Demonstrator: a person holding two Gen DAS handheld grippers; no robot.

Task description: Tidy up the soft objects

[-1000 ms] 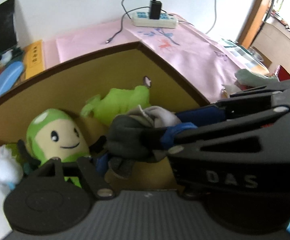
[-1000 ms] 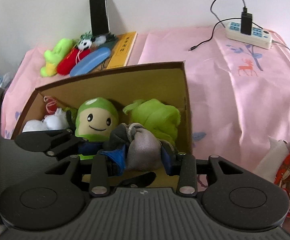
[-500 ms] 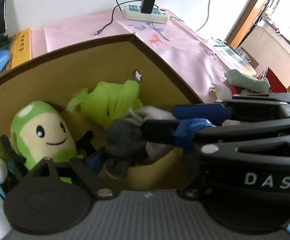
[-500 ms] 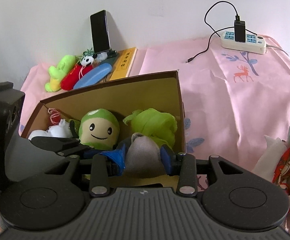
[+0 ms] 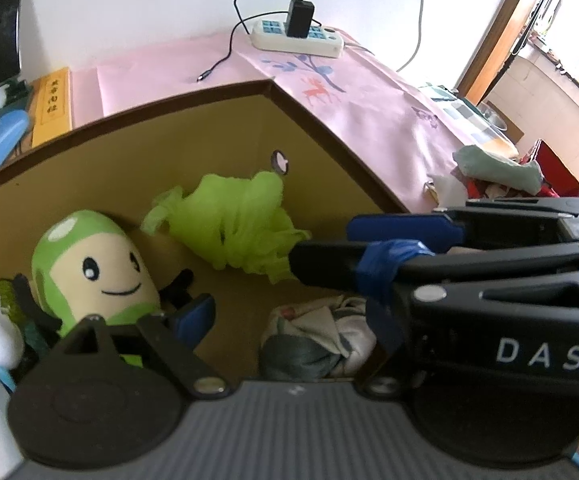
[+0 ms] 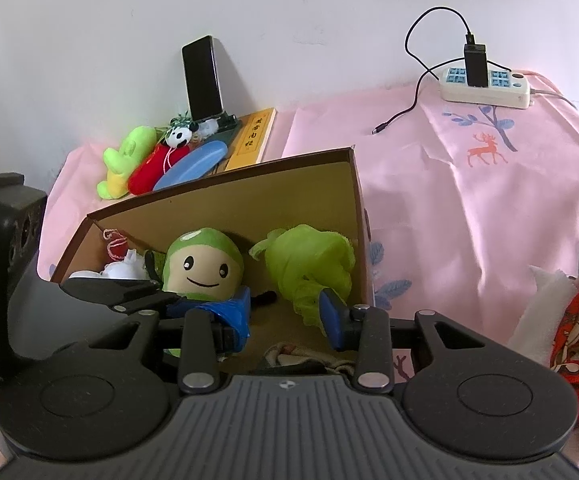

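A brown cardboard box [image 6: 249, 170] stands on the pink cloth. In it are a green smiling plush [image 6: 203, 266], a lime-green mesh puff [image 6: 309, 264] and a white plush [image 6: 123, 270]. A grey-and-white rolled bundle [image 5: 317, 336] lies on the box floor, touched by nothing. My right gripper [image 6: 283, 314] hovers just above the bundle [image 6: 289, 354]; its blue-padded jaws are closing with nothing between them. My left gripper [image 5: 289, 316] is open over the box. Its left finger [image 5: 195, 314] is beside the green plush [image 5: 97, 268]; its right finger is hidden behind the right gripper's body.
By the wall are a propped phone [image 6: 203, 78], a yellow book [image 6: 251, 140], several small toys [image 6: 149, 160] and a power strip [image 6: 485, 86] with a charger. A heap of cloths [image 6: 569, 312] lies to the right of the box, on the pink cloth [image 6: 469, 208].
The grey-and-white bundle was pinched between the right gripper's pads; now it lies loose on the box floor. The left jaws have spread off it. The right gripper has drawn back and up.
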